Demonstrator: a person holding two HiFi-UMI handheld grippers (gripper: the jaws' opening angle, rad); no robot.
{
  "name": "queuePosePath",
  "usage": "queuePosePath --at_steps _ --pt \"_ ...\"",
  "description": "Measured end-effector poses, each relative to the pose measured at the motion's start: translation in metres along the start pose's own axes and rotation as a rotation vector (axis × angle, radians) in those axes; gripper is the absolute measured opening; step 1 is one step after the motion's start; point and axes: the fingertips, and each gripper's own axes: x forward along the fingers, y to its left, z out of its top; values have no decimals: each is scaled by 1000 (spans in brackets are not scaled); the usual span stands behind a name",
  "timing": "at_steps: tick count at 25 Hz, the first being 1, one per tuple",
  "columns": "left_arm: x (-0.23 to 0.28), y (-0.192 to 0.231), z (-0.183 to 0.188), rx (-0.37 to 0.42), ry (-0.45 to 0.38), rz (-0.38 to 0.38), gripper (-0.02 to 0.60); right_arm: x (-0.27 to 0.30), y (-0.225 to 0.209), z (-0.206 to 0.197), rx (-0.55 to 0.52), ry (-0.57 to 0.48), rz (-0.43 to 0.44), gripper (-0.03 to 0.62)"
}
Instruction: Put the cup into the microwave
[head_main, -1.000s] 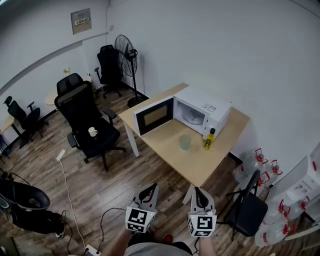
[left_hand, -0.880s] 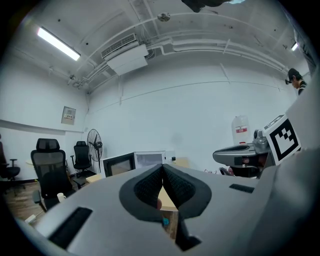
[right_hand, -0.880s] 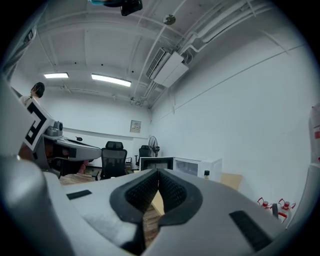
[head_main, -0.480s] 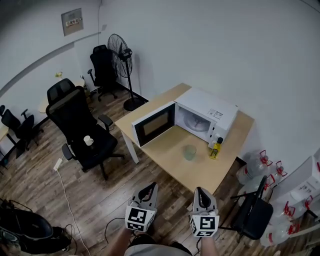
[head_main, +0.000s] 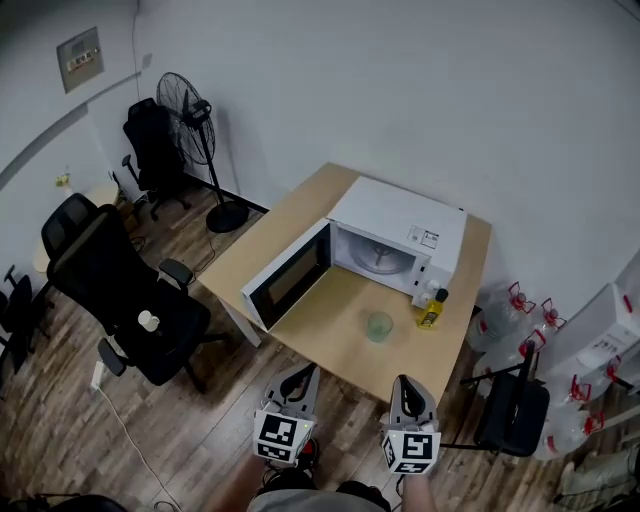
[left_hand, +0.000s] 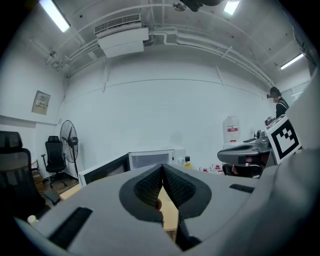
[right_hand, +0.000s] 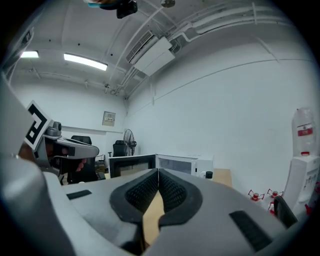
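Observation:
A clear glass cup (head_main: 379, 325) stands on the wooden table (head_main: 300, 230), just in front of the white microwave (head_main: 400, 232). The microwave door (head_main: 288, 276) hangs open to the left. My left gripper (head_main: 300, 378) and right gripper (head_main: 404, 385) are side by side at the bottom of the head view, short of the table's near edge, both pointing at it. In the left gripper view the left gripper (left_hand: 162, 169) has its jaws pressed together with nothing in them. In the right gripper view the right gripper (right_hand: 158, 173) is likewise shut and holds nothing.
A yellow bottle (head_main: 431, 312) stands right of the cup. A black office chair (head_main: 125, 300) with a small white cup on its seat is at the left. A black chair (head_main: 512, 410) and water jugs (head_main: 503, 310) stand at the right. A fan (head_main: 192, 120) is behind.
The view has shifted toward the table: the table, microwave and cup now lie closer and more centred ahead of both grippers. Both grippers stay shut.

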Motion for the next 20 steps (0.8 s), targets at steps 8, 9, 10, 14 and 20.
queuePosePath --at_steps 8,9,10,14,20 --pt "46 40 -2 10 -1 -146 23 38 10 -1 10 22 -143 18" --pt "51 43 -3 12 -2 -160 23 41 11 -1 11 24 -157 18" --pt "56 46 -5 14 -3 -174 23 43 12 -3 11 28 -170 18" --pt "73 53 -13 12 7 -210 23 55 10 -12 13 50 -205 18" --pt "103 60 -20 10 29 -247 23 82 2 -29 33 80 -228 18"
